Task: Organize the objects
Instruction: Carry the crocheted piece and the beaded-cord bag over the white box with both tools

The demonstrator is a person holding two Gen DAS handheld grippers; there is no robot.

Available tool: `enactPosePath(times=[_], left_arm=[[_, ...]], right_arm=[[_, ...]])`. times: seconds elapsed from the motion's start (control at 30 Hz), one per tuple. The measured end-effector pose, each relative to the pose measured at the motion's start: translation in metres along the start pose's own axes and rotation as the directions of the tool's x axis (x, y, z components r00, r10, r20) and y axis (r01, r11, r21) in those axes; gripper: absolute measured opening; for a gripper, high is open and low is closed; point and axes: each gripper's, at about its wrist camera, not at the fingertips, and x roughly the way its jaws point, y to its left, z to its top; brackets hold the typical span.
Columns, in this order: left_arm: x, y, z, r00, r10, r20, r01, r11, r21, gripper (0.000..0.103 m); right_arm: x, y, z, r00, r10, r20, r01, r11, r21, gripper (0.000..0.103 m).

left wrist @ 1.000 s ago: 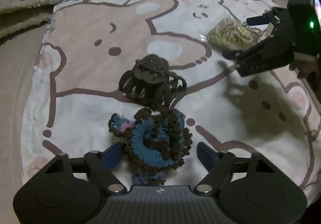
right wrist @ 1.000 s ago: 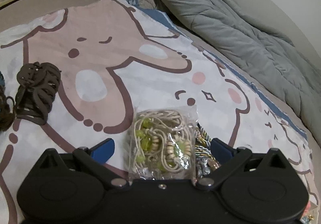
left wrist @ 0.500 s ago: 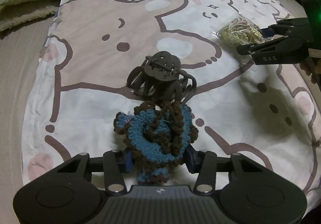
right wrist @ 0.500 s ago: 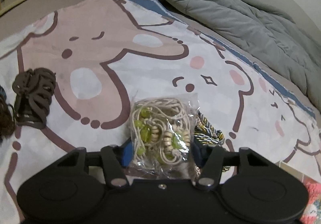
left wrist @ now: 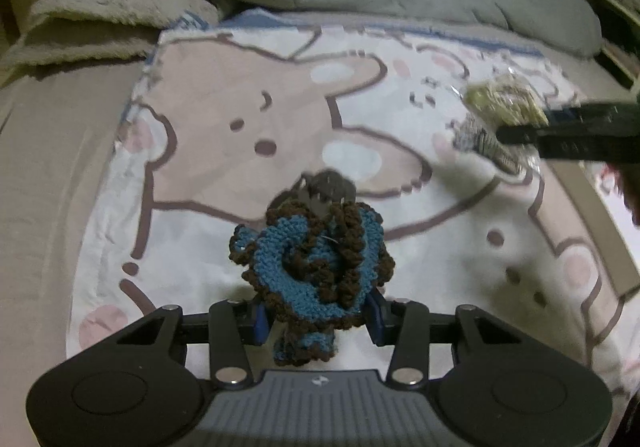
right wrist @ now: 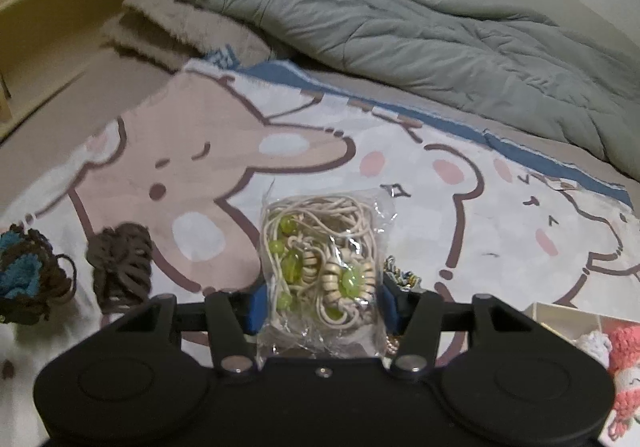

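My left gripper [left wrist: 316, 317] is shut on a blue and brown crocheted scrunchie [left wrist: 312, 267] and holds it above the cartoon blanket [left wrist: 200, 135]. A dark brown claw hair clip [left wrist: 328, 187] lies on the blanket just behind it; it also shows in the right wrist view [right wrist: 120, 271]. My right gripper [right wrist: 320, 307] is shut on a clear bag of cream cord and green beads [right wrist: 320, 263], lifted off the blanket. The right gripper [left wrist: 516, 131] and its bag [left wrist: 504, 103] show at the right of the left wrist view. The scrunchie shows at the left edge of the right wrist view [right wrist: 28, 279].
A braided cord bundle [right wrist: 400, 277] lies under the right gripper. A white tray [right wrist: 560, 317] holds pink and white crocheted items [right wrist: 624, 367] at the lower right. A grey duvet [right wrist: 400, 15] and a fuzzy beige blanket [right wrist: 180, 27] lie at the back.
Both grippers closed, the left on the scrunchie and the right on the bead bag. Both then lifted their items off the blanket.
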Motion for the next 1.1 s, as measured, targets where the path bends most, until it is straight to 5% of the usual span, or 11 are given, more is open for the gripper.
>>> enactPosePath(times=[0.47, 1.1], left_arm=[[-0.040, -0.038, 0.024, 0.984, -0.003, 0.181, 0.018, 0.996, -0.084, 0.046], [-0.050, -0.093, 0.045, 0.968, -0.038, 0.248, 0.058, 0.996, -0.073, 0.046]], right_arm=[[-0.069, -0.022, 0.001, 0.994, 0.075, 0.074, -0.084, 0.988, 0.130, 0.055], [-0.117, -0.056, -0.012, 0.988, 0.088, 0.130, -0.112, 0.975, 0.191, 0.055]])
